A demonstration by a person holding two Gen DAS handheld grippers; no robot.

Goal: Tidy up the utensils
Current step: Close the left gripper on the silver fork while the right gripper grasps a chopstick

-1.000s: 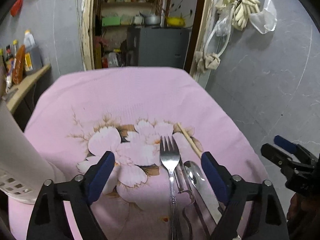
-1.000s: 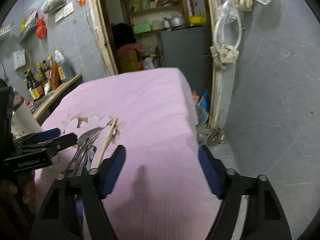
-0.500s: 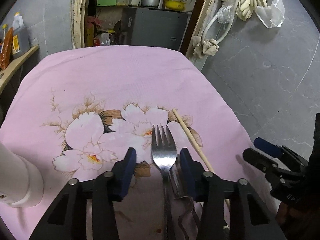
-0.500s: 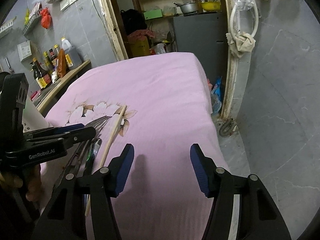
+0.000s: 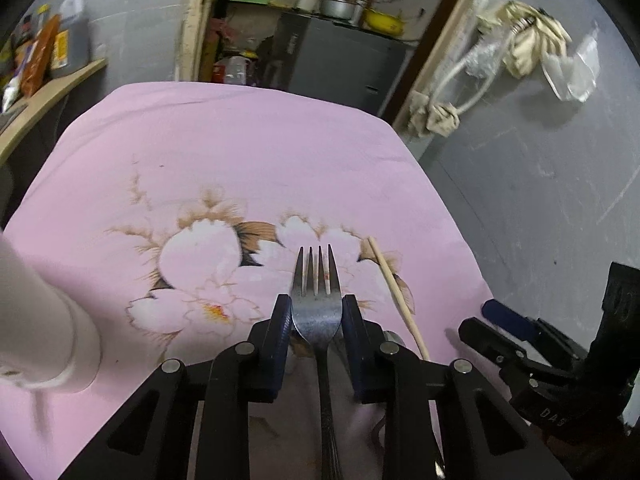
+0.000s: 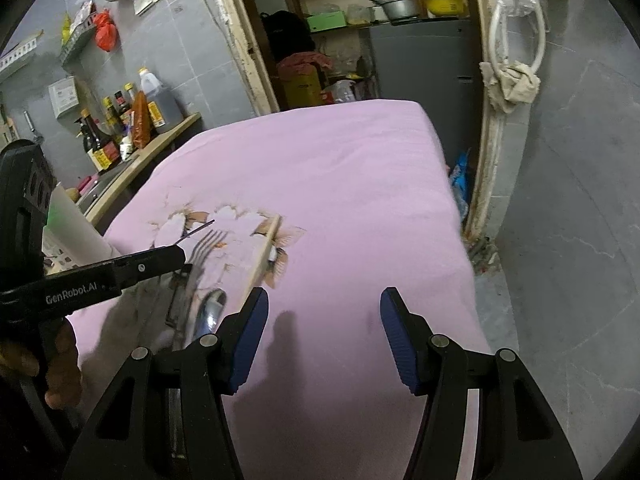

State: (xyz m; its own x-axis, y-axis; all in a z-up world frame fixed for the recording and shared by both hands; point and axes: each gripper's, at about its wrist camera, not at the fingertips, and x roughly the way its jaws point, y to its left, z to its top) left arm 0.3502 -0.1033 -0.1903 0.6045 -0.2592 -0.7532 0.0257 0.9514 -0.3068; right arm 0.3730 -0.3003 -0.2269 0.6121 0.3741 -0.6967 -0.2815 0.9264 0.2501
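A steel fork lies on the pink flowered cloth, tines pointing away. My left gripper straddles the fork's head, its jaws closing, and both blue pads touch the head's edges. A wooden chopstick lies just right of it. In the right wrist view the fork, the chopstick, a spoon and another metal utensil lie together by the left gripper. My right gripper hovers over bare cloth to their right, its jaws closing slowly with nothing between them.
A white perforated utensil holder stands at the cloth's left edge. The table's right edge drops to a grey floor. A side shelf with bottles is at the left; a doorway and a grey cabinet lie beyond.
The left jaws came in from wide apart until they met the fork's head. The right jaws narrowed somewhat, and the right gripper drew nearer the utensils.
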